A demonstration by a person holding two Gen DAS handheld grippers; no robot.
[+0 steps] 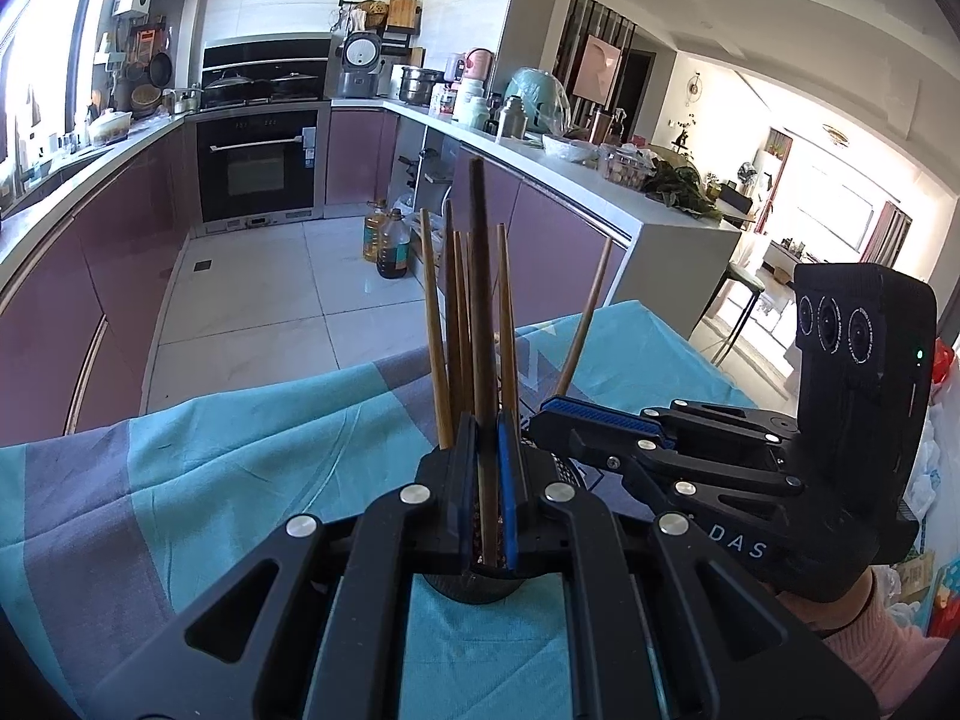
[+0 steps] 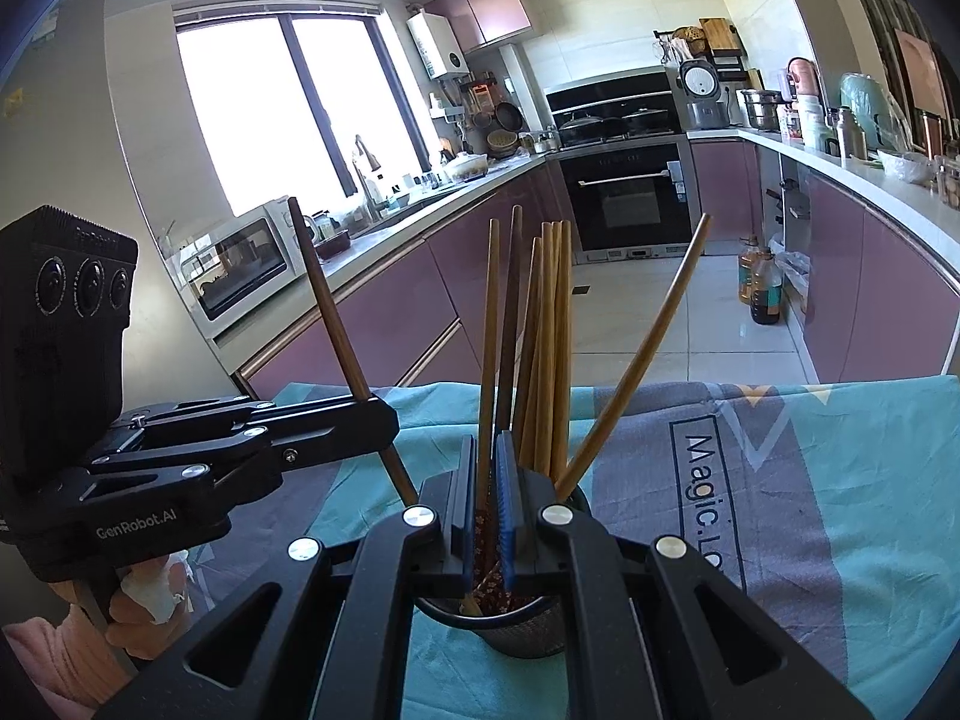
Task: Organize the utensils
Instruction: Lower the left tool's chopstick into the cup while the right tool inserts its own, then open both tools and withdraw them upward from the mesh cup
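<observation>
A black mesh holder [image 2: 528,630] stands on the teal and grey tablecloth [image 2: 840,510] with several light wooden chopsticks upright in it. One chopstick [image 2: 636,354] leans out to the right. My left gripper [image 1: 483,420] is shut on a dark brown chopstick [image 1: 480,276], held nearly upright, its lower end just at the holder's [image 1: 474,591] rim. In the right wrist view the left gripper [image 2: 387,420] comes in from the left. My right gripper [image 2: 486,441] is shut on a light chopstick [image 2: 489,324] that stands in the holder. In the left wrist view the right gripper [image 1: 537,420] reaches in from the right.
The table's far edge [image 1: 360,369] drops to a white tiled floor. Oil bottles [image 1: 387,237] stand on the floor by pink cabinets. Kitchen counters run along both sides, with an oven [image 1: 258,165] at the back. A hand in a pink sleeve [image 1: 870,636] holds the right gripper.
</observation>
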